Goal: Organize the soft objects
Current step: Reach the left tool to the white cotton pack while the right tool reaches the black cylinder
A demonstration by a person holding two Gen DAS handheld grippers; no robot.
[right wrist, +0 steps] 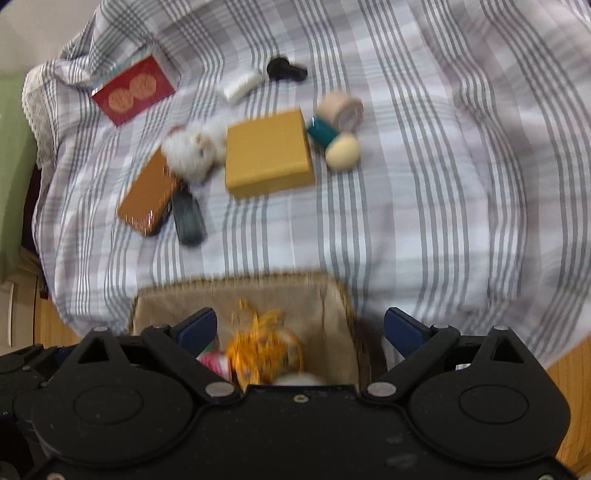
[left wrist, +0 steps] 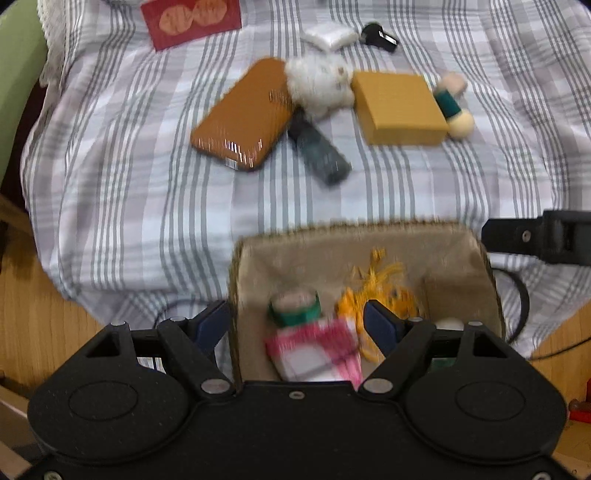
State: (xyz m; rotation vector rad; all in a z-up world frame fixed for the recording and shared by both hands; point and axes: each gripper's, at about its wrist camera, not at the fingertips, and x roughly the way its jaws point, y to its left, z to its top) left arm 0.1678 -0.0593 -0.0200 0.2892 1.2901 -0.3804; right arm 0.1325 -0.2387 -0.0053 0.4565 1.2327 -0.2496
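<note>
A tan fabric basket [left wrist: 458,258] [right wrist: 332,306] sits at the near edge of the striped bedspread. It holds an orange plush toy [left wrist: 384,291] [right wrist: 266,350], a pink-and-white soft item [left wrist: 314,354] and a green-banded roll [left wrist: 293,302]. A white fluffy plush [left wrist: 319,83] [right wrist: 192,149] lies farther back between a brown case and a yellow box. My left gripper [left wrist: 295,325] is open over the basket's left wall. My right gripper [right wrist: 301,328] is open over its right wall. Both are empty.
On the bedspread [left wrist: 129,184] lie a brown case [left wrist: 243,114], a yellow box [left wrist: 399,107], a dark grey tube [left wrist: 319,151], a green-and-cream doll [left wrist: 452,107], a red packet [left wrist: 192,20], a white pouch [left wrist: 328,35] and a black object [left wrist: 380,35]. Wooden floor [left wrist: 33,314] lies below the bed edge.
</note>
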